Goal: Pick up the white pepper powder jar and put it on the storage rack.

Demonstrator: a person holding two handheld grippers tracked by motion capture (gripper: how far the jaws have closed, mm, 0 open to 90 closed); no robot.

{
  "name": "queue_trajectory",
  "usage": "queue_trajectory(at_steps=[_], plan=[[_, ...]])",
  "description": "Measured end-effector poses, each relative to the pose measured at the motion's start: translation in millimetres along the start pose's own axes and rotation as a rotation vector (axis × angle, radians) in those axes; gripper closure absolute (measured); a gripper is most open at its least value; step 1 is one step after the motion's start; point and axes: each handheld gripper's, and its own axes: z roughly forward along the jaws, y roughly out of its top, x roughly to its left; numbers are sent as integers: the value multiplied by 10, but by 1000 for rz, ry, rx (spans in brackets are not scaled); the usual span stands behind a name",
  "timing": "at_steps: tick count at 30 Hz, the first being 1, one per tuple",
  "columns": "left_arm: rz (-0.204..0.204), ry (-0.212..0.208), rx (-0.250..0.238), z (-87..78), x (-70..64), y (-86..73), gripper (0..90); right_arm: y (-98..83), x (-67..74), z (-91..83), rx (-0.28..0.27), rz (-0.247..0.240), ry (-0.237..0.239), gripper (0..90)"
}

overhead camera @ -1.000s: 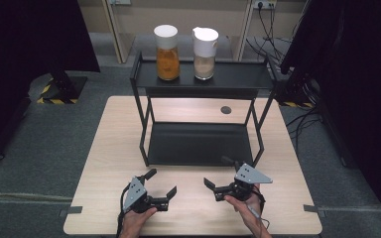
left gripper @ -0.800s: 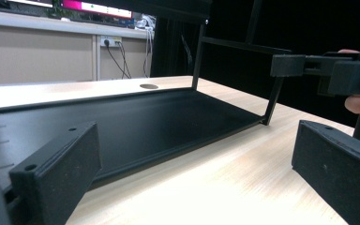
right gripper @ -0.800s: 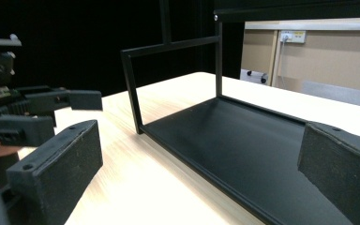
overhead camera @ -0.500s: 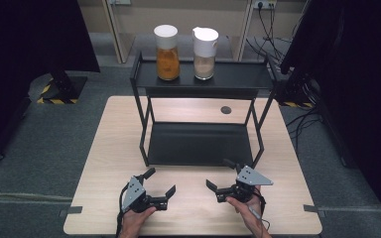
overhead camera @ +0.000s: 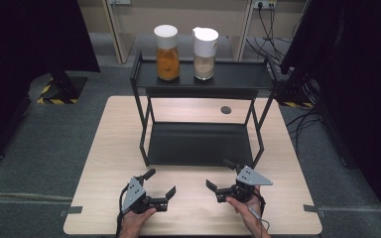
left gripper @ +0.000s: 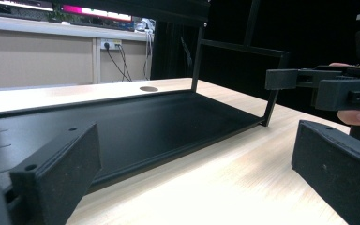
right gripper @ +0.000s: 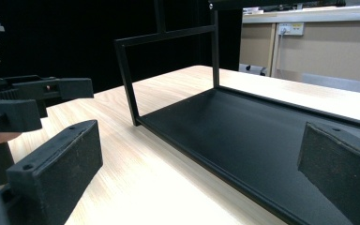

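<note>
1. A black metal shelf rack (overhead camera: pixel 201 99) stands in the middle of a light wooden table (overhead camera: pixel 109 148), and I take this rack as the landmark for all the places.
2. On the upper shelf of the rack stand two jars with white lids, both upright. The jar with orange content (overhead camera: pixel 166 52) is toward the left end, and the jar with pale beige content (overhead camera: pixel 205 46) is just beside it, toward the middle. They look close together, but I cannot tell if they touch.
3. The lower tray (overhead camera: pixel 198 144) of the rack lies flat on the table, with nothing on it.
4. Behind the rack, a small round dark hole (overhead camera: pixel 225 109) is in the table surface.
5. The left gripper (overhead camera: pixel 159 184) is in front of the rack, near its front left leg, low over the table. Its jaws are spread wide apart and hold nothing. A hand (overhead camera: pixel 136 223) grips it from the near edge of the table.
6. The right gripper (overhead camera: pixel 220 175) is in front of the rack, near its front right leg. Its jaws are also spread apart and empty. A grey three-cornered plate sits on top of it, and a hand (overhead camera: pixel 248 210) holds it from below.
7. The two grippers are apart from each other, with bare table between them, and their jaws point roughly toward each other.
8. In the left gripper view the right gripper (left gripper: pixel 309 86) is seen at the right side, beyond the front edge of the rack's tray.
9. In the right gripper view the left gripper (right gripper: pixel 28 103) is seen at the left side, before the rack's front leg.
</note>
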Motion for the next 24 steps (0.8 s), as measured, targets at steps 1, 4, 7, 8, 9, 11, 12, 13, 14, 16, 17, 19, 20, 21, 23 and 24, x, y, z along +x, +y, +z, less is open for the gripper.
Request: queue_trajectory(at_steps=[1, 4, 7, 8, 9, 11, 12, 13, 14, 16, 17, 19, 20, 21, 23, 24], plan=[[0, 0, 0, 0, 0, 0, 11, 0, 0, 0, 0, 0, 0, 4], [-6, 2, 3, 1, 3, -1, 11, -2, -6, 3, 0, 1, 0, 4], [-5, 1, 3, 0, 2, 0, 12, -13, -12, 4, 4, 9, 1, 4], [-4, 0, 2, -2, 1, 1, 12, -14, -13, 4, 3, 10, 1, 4], [-4, 0, 2, -2, 2, 0, 12, -13, -12, 4, 3, 11, 1, 4], [-4, 0, 2, -1, 2, 0, 11, -12, -13, 5, 3, 12, 1, 4], [-5, 1, 3, 0, 3, 0, 11, -11, -13, 4, 2, 12, 1, 4], [-6, 1, 3, 0, 4, 0, 12, -12, -16, 3, 2, 13, 1, 4], [-7, 2, 3, 0, 3, 0, 12, -18, -25, 3, 1, 18, 1, 4], [-5, 1, 3, -1, 2, 0, 12, -22, -31, 4, 2, 22, 1, 4], [-5, 1, 3, 0, 2, 1, 12, -23, -34, 4, 1, 23, 1, 4], [-4, 2, 3, 0, 2, 1, 12, -22, -31, 4, 4, 23, -2, 4], [-5, 3, 3, -2, 4, 1, 12, -20, -30, 4, 5, 21, -2, 4], [-5, 3, 2, -3, 4, 2, 12, -22, -30, 6, 4, 19, -2, 4], [-5, 4, 1, -5, 5, 2, 12, -21, -28, 8, 5, 19, -2, 4], [-5, 4, 1, -5, 6, 2, 12, -22, -28, 9, 5, 19, -1, 4]])
